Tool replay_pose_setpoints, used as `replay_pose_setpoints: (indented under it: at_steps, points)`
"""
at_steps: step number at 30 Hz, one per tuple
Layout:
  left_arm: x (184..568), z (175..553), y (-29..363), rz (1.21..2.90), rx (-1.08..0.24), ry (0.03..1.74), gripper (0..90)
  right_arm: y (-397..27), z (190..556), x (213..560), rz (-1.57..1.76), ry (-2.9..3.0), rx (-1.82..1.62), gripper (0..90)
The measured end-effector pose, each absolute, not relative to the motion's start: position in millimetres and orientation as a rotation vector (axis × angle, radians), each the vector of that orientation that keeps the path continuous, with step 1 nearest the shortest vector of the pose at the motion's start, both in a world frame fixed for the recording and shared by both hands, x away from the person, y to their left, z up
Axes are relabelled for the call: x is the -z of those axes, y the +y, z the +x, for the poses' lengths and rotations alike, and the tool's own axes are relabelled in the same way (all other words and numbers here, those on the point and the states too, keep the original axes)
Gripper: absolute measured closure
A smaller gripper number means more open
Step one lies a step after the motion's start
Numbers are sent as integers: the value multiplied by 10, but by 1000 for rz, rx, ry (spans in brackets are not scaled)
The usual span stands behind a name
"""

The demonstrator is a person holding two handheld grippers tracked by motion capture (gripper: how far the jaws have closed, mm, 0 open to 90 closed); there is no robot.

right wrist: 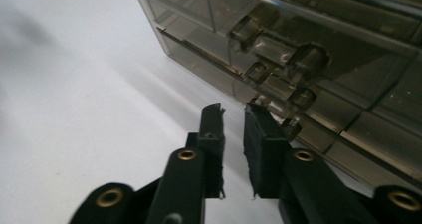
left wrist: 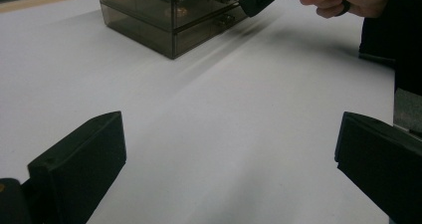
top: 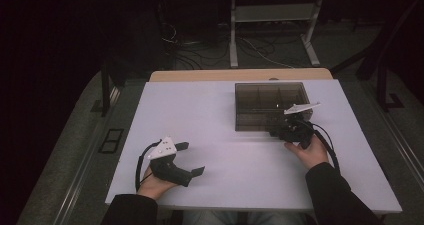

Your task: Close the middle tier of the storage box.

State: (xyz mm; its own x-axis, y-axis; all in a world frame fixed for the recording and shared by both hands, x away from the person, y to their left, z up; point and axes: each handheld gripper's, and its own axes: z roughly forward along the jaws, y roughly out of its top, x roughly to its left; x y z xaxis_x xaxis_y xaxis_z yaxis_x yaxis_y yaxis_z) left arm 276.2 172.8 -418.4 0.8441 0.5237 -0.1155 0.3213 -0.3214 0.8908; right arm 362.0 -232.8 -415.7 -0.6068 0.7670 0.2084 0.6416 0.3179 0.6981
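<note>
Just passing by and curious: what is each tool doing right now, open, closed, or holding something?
Left tool: open wide, holding nothing, above the white table.
Right tool: slightly open, nothing gripped, at the smoky plastic drawer box.

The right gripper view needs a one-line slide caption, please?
Right gripper, jaws slightly apart, poised at the smoky drawer box's lower knob.

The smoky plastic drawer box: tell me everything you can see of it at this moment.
The drawer box is a low cabinet of smoke-grey see-through plastic, standing upright on the far right part of the white table. Its top shows divided compartments; its front holds stacked shallow drawers with small clear knobs. The drawers look closed. The right claw sits just before the lower front with a narrow gap between its jaws and nothing between them; whether it touches the box is unclear.
</note>
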Motion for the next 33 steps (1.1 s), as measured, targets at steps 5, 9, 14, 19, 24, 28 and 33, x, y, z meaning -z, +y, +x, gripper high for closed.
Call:
replay_pose_setpoints:
  at_steps: [5, 9, 14, 19, 24, 28, 33]
  points:
    - [4181, 2755, 1727, 1928, -231, 630, 0, -2349, 3554, 4128, 1289, 2409, -1164, 585]
    - [4180, 2756, 1728, 1928, -230, 631, 0, -2374, 3497, 4108, 1263, 2414, -1178, 401]
    - [4177, 2755, 1732, 1920, -229, 634, 0, -2404, 3415, 4062, 1214, 2408, -1233, 178]
    - [4174, 2755, 1737, 1915, -228, 635, 0, -2426, 3323, 4010, 1204, 2413, -1272, 77]
    - [4170, 2752, 1746, 1908, -228, 642, 0, -2457, 3254, 3994, 1217, 2401, -1265, 1]
    - [4171, 2755, 1748, 1904, -227, 647, 0, -2508, 3191, 3984, 1222, 2391, -1280, 1]
    - [4170, 2760, 1756, 1904, -227, 647, 0, -2558, 3114, 3966, 1235, 2377, -1315, 1]
